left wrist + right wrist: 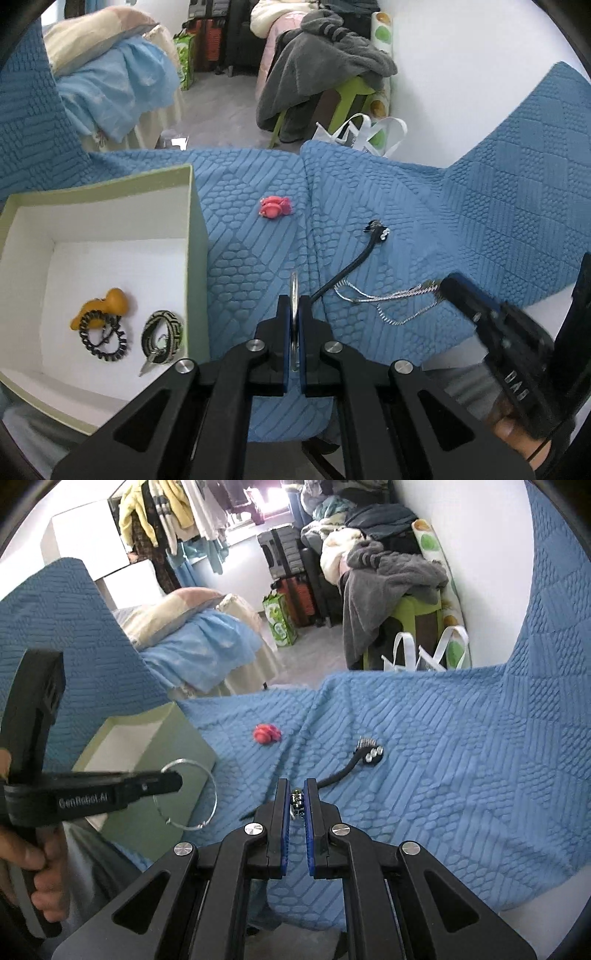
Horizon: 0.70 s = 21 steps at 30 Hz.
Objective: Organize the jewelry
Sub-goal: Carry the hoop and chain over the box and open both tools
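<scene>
Two grippers, left fingers (294,310) clamping silver bangle (294,295), right fingers (299,794) pinching silver chain (388,299)

**Left wrist view: bangle gripped, chain gripped**

Left gripper (294,301) clamped on a silver bangle (294,286), edge-on between the pads. Right gripper (445,286) pinches a silver chain (384,299) over the blue cloth (480,221). Open box (192,206) at left holds hair ties (105,334). Pink item (275,207) lies on cloth.

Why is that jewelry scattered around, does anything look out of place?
Some does. The pink hair clip and black cord with metal clasp lie loose on the blue quilted cover, outside the pale green box that holds other pieces. Nothing looks damaged.
</scene>
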Each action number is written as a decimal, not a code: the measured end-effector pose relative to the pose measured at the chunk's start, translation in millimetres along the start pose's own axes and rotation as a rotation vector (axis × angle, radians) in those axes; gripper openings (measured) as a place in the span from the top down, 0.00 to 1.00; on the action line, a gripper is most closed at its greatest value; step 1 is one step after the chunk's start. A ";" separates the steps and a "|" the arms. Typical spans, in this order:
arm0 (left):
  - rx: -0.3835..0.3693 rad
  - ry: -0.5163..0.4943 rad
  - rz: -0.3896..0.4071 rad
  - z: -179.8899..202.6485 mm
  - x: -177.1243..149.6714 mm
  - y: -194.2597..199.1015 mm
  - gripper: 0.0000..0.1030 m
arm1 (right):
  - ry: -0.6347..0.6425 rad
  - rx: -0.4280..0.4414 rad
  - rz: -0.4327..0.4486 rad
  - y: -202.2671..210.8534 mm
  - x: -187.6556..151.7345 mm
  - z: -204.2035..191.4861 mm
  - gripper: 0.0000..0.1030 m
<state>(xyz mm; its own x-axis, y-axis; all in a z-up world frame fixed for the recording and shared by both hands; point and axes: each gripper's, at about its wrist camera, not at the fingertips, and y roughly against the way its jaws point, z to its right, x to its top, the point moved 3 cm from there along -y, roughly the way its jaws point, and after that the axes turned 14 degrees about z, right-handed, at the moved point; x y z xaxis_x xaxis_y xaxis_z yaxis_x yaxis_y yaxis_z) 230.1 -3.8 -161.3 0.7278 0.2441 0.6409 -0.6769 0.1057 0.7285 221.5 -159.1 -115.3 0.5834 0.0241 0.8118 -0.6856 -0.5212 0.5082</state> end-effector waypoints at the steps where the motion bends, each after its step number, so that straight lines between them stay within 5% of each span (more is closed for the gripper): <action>1: -0.004 -0.011 0.000 0.8 2.5 3.6 0.97 | -0.002 0.002 0.011 2.3 4.4 -2.1 0.95; 10: -0.034 -0.032 0.060 -9.7 34.1 48.0 0.97 | 0.023 0.010 0.043 16.6 49.3 -33.0 0.95; 21: 0.018 -0.091 0.175 -44.1 75.7 108.3 0.97 | 0.119 0.094 0.108 27.5 114.2 -113.7 0.95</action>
<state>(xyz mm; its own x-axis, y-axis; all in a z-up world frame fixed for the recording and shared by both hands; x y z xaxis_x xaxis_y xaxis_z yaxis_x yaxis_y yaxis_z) 207.0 68.7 -44.5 0.6065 0.1688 0.7770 -0.7926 0.0516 0.6075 219.8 -73.7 24.1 0.4490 0.0619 0.8914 -0.6945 -0.6035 0.3917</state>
